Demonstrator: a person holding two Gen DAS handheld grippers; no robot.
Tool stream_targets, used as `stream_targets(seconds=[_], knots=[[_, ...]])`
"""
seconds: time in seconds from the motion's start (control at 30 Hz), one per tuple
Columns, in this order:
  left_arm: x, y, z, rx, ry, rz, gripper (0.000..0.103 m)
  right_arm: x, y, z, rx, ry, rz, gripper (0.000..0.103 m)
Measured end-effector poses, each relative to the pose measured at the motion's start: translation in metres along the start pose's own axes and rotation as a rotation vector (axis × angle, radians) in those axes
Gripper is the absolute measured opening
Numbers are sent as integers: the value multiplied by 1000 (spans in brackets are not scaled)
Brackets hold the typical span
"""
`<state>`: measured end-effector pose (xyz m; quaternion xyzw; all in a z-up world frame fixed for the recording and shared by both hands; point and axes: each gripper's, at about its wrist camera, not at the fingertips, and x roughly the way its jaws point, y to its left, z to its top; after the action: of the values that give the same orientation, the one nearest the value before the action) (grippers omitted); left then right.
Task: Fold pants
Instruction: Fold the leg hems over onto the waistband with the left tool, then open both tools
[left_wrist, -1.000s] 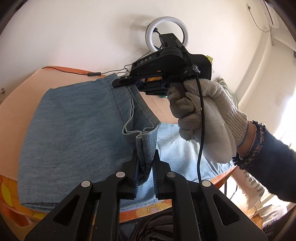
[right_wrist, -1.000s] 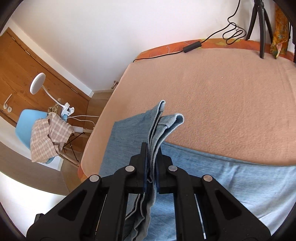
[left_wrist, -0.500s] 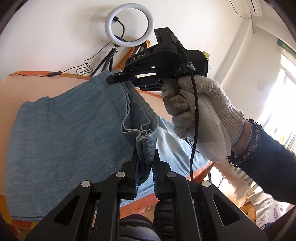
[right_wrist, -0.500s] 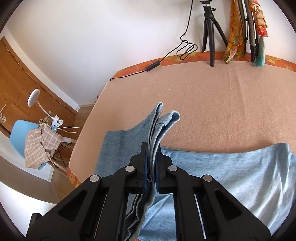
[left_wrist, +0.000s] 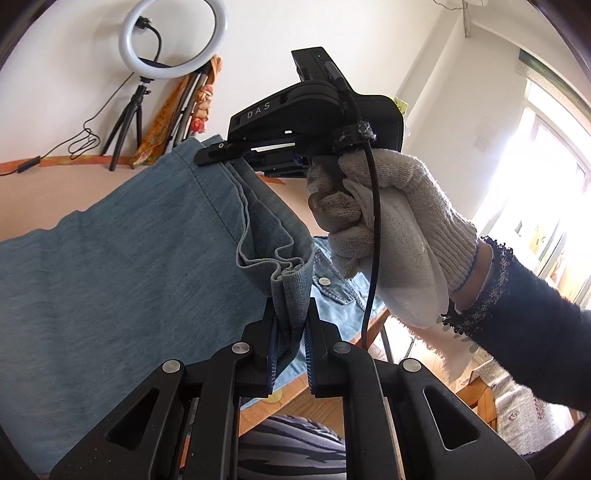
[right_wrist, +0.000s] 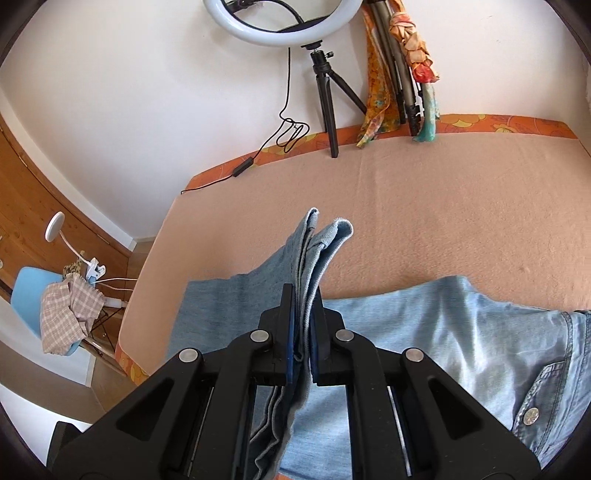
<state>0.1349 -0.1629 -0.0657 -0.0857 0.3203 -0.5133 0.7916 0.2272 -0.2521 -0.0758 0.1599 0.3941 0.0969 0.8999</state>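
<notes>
Light blue denim pants (left_wrist: 110, 266) lie partly on a peach-covered table (right_wrist: 424, 206), with the leg ends lifted. My left gripper (left_wrist: 290, 321) is shut on one corner of the bunched hem. My right gripper (right_wrist: 303, 314) is shut on the other hem corner; it also shows in the left wrist view (left_wrist: 221, 157), held by a white-gloved hand (left_wrist: 388, 229). The hem stretches between the two grippers above the table. The waist end with a metal button (right_wrist: 530, 416) lies flat at the right.
A ring light on a tripod (right_wrist: 325, 92), a cable (right_wrist: 273, 147) and colourful cloths (right_wrist: 402, 66) stand along the table's far edge by the wall. A blue chair with checked cloth (right_wrist: 62, 317) stands on the floor at the left. A window (left_wrist: 554, 184) is at the right.
Both grippers have carried the held hem to the right, toward the waist end. The waistband and button have come into view; the ring light now appears ahead.
</notes>
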Motion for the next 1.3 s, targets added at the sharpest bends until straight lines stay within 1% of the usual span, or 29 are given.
stream_targets(seconds=[0.23,0.37,0.4,0.5,0.6,0.67,0.73,0.8,0.83,0.87,0.9,1.03,1.13,1.2,1.23,1.27,1.3], knots=[[47,-18,18,36,31,-73,11,-36,-48,4,31,-30,-38,7],[72,-32,20,55,60,-104,11,-54,-76,5,47,-46,-74,6],[79,-35,20,63,70,-108,11,-60,-84,5,54,-53,-84,4],[100,-43,16,77,100,-115,11,-77,-110,5,81,-79,-107,3],[125,-36,17,54,127,-117,11,-91,-138,3,127,-93,-110,3],[137,-28,17,23,136,-116,11,-93,-149,-3,116,-74,-102,3],[140,-22,14,-3,134,-121,11,-91,-164,-14,148,-44,-108,5],[143,-20,13,-6,132,-117,11,-82,-177,-26,179,14,-103,26],[142,-22,13,-4,129,-117,11,-75,-183,-33,197,36,-105,51],[136,-28,8,7,123,-112,10,-69,-189,-41,213,53,-101,63],[135,-30,8,17,117,-108,11,-62,-193,-47,228,67,-86,63],[123,-40,2,33,99,-94,11,-26,-201,-62,291,155,23,63],[125,-37,5,38,96,-88,11,-5,-195,-66,278,187,39,63],[125,-36,5,40,94,-85,10,2,-191,-65,277,182,68,50],[127,-36,6,41,93,-83,10,4,-189,-64,276,185,73,36],[123,-41,2,43,93,-83,10,5,-187,-62,272,179,58,19],[121,-43,0,47,95,-83,10,5,-184,-61,255,172,43,12]])
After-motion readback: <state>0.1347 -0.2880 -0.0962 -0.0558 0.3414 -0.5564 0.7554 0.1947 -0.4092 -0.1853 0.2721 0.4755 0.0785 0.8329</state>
